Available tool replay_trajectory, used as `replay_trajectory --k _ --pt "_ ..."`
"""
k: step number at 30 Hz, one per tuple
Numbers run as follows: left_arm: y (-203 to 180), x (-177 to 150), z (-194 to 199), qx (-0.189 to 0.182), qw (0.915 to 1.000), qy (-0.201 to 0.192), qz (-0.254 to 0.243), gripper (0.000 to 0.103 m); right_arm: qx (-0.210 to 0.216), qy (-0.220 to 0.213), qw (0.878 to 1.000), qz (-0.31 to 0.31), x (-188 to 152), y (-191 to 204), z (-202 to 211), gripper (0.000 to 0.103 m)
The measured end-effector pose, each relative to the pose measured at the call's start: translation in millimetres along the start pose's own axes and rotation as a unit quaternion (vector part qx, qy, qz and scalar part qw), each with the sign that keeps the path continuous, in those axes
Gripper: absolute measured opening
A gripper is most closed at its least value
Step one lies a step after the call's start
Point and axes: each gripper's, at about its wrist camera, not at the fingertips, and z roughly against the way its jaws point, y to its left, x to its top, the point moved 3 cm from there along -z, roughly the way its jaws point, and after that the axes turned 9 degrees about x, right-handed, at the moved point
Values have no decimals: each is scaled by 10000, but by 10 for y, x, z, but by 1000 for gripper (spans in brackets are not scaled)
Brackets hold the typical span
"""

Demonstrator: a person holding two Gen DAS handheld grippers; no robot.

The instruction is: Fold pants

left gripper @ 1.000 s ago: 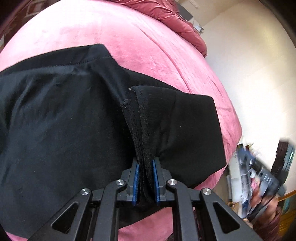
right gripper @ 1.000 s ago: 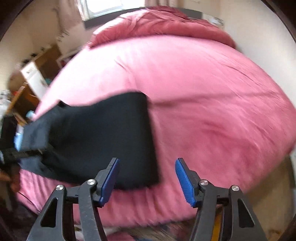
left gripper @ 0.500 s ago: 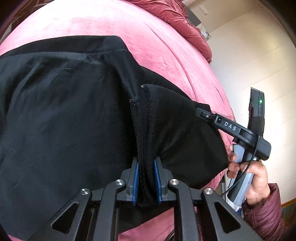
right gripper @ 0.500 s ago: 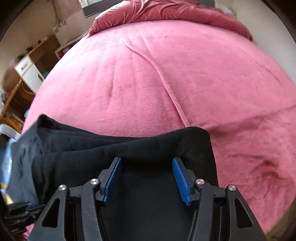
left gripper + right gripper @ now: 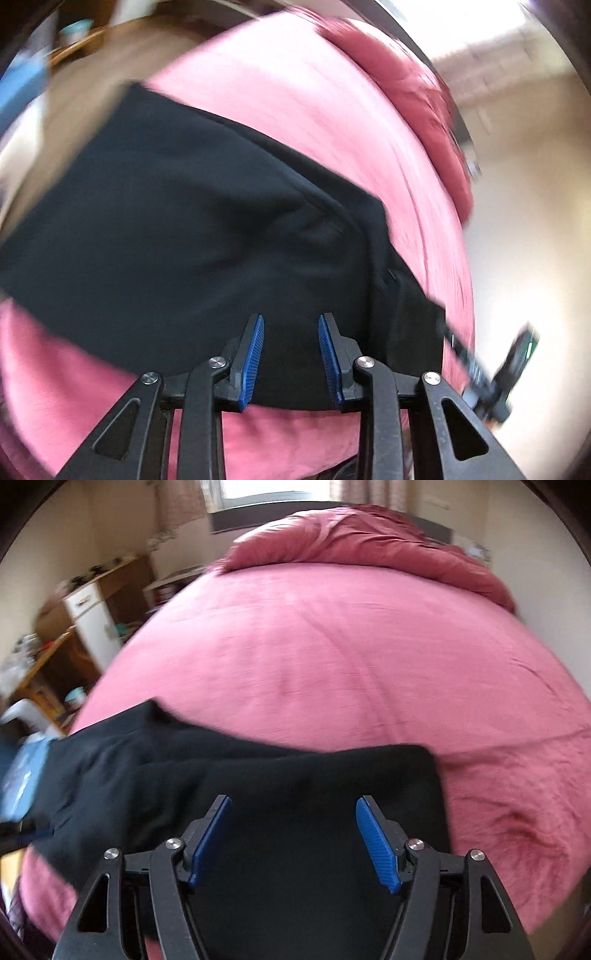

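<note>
Both grippers are released, jaws opening: left gripper [image 5: 290, 354] and right gripper [image 5: 293, 842] above the pants [image 5: 184, 229] on the bed [image 5: 332, 657].

Left tongs [image 5: 290, 354] released the pants [image 5: 192, 229], opening.

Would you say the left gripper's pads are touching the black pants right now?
Apart. In the left wrist view the left gripper has its jaws opening, with no fold of the black pants pinched between the blue pads.

Right claw [image 5: 293, 840] opening above black pants [image 5: 258, 794] on pink bed [image 5: 332, 646]
</note>
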Motion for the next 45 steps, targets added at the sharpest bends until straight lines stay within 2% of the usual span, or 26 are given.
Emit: replay_trajectory --k 3,6,10,18,26,27,28,31,33,35,37,40,43,45 --pt "558 135 244 35 9953 -179 950 31 294 86 9994 136 -129 226 -24 72" --pt "1073 168 409 85 9832 -271 1804 31 568 178 9980 229 -277 473 -20 72" --pt "1496 156 463 187 9689 -307 2447 31 722 305 9966 267 -388 608 -59 72" --pt "1633 215 208 158 9617 -255 2724 31 735 420 9962 209 -460 579 -142 74" --pt "1712 286 93 208 9627 -317 2680 30 662 565 9962 -99 -534 419 -196 74" --pt "1703 290 95 238 9641 -341 2623 30 661 579 9960 -130 -543 403 -209 74" --pt "1685 293 106 288 9663 -385 2530 23 665 596 9959 -159 -553 387 -226 74" --pt "1570 318 171 475 9735 -590 2158 15 671 597 9958 -196 -567 363 -244 75" --pt "1432 335 268 600 9771 -826 1865 13 662 599 9959 -170 -577 360 -245 75" --pt "1156 386 406 651 9832 -1171 1237 13 653 594 9960 -148 -570 352 -230 75" --pt "853 423 521 529 9865 -1416 637 13 648 588 9960 -162 -567 340 -213 75" --pt "302 424 635 253 9843 -1686 -452 13 633 527 9965 -142 -523 336 -147 75" --pt "-157 341 590 -136 9782 -1652 -1252 12 817 411 9956 -187 -453 361 -58 75" --pt "-361 267 508 -376 9749 -1526 -1575 12 1355 383 9896 -310 -398 407 -12 77"
